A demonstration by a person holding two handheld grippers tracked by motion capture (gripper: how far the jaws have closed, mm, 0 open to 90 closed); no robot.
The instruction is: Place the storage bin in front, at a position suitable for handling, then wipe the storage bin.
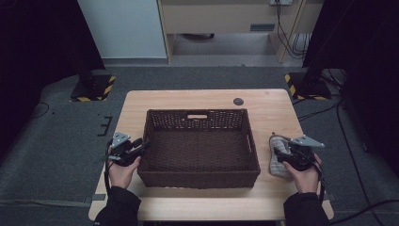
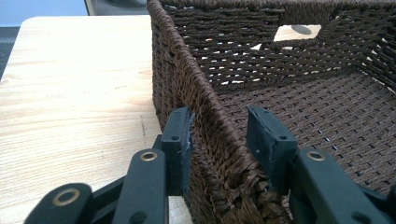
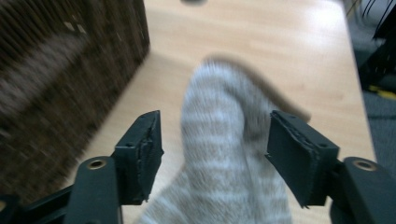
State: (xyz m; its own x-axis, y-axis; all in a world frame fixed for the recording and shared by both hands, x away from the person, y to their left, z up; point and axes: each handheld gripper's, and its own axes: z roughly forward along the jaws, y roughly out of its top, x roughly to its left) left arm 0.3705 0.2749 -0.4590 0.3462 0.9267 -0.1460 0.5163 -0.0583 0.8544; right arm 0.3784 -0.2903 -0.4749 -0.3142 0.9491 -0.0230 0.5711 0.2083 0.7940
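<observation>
A wooden bench sits at the centre of the high view, carrying a dark brown woven basket in the middle of the frame. The basket's floor is bare weave, and a slot handle is cut into its far wall.

At the left of the high view, the left tongs sit at the basket's left wall, near its lower left corner. In the left gripper view the left tongs straddle that wall: one jaw stands outside the basket, just beside or touching the weave, and the other stands inside with a narrow gap between its pad and the wall. They are partly open and do not pinch the wall.

At the right of the high view, a grey striped sock lies on the bench just beside the basket's right wall, in the lower right part of the frame. The right tongs sit over it. In the right gripper view, which is blurred, the right tongs stand wide open with the sock lying between the jaws, a clear gap on each side; neither pad presses on it. The basket's wall fills the upper left of that view.
</observation>
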